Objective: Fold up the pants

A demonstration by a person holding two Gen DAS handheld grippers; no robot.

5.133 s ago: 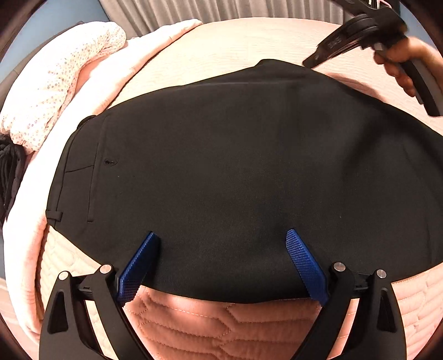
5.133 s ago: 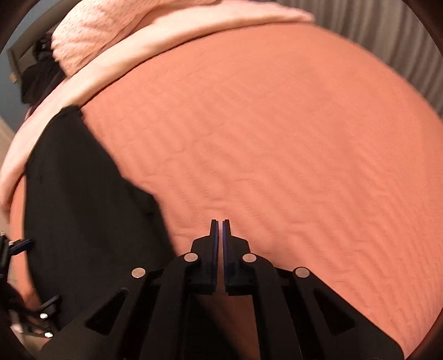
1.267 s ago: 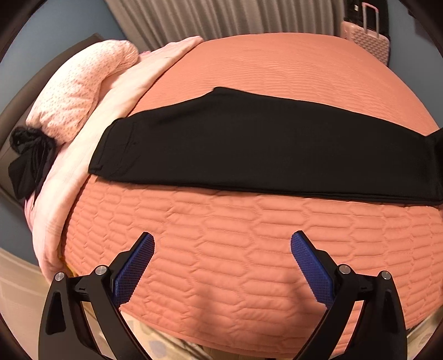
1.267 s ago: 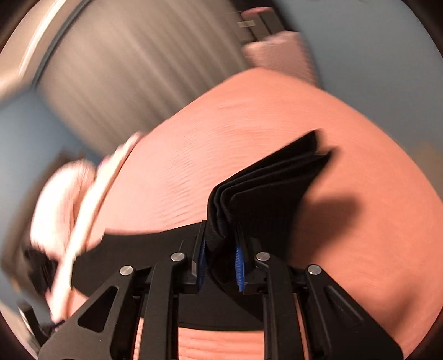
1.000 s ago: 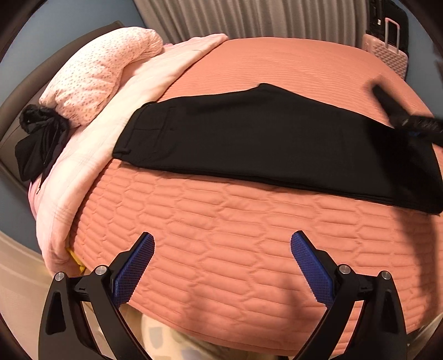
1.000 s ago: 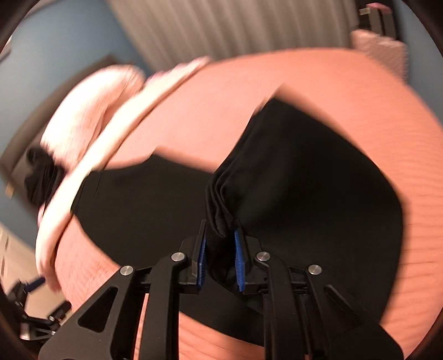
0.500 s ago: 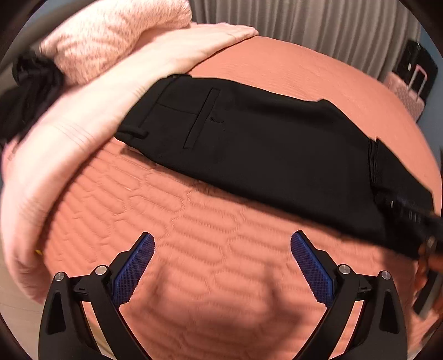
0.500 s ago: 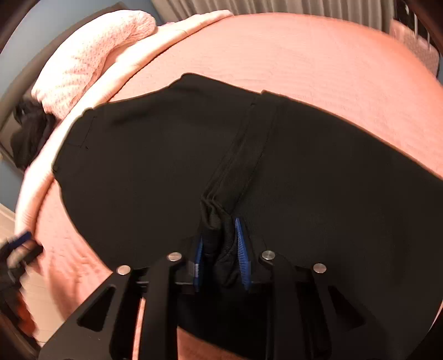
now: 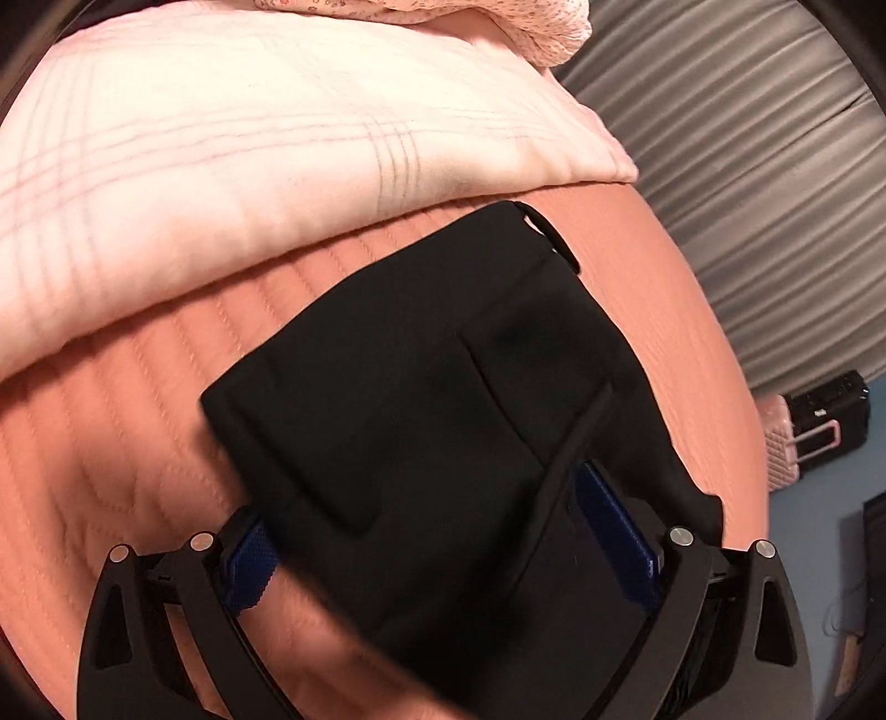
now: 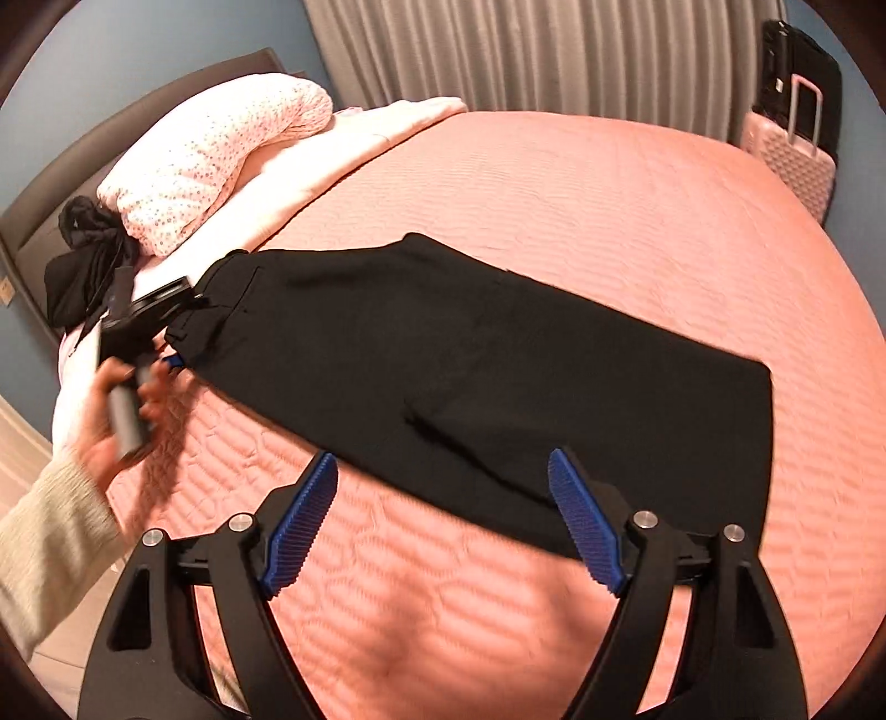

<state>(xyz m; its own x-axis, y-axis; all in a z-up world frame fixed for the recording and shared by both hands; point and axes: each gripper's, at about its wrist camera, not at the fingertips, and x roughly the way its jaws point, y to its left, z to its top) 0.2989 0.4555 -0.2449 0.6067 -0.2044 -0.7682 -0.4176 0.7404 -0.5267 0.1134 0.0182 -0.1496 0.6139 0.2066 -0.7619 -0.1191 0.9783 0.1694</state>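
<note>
While the black pants (image 10: 487,376) lie folded into a long band across the salmon quilted bedspread (image 10: 581,210), we see no box or basket anywhere, only a pink hard-shell suitcase (image 10: 789,149) standing shut by the grey curtain (image 10: 526,50), its contents unseen. On the headboard side sit a pale plaid blanket (image 9: 249,166), a dotted pink pillow (image 10: 216,149) and a crumpled black garment (image 10: 83,266).

Our left wrist view is blurred, and the waistband end of the pants fills it, covering most of both blue pads. We can make out the left gripper (image 9: 443,548) with its jaws set wide, one finger at each side of the cloth; whether the pads actually press on it, we cannot tell. From the right wrist, a hand (image 10: 119,410) in a cream sleeve (image 10: 50,548) holds that tool at the waistband, its fingers smeared by motion.

Our right gripper (image 10: 443,515) has its jaws opening, already spread wide. Nothing is pinched; the near edge of the pants shows in the gap between the pads, untouched.
</note>
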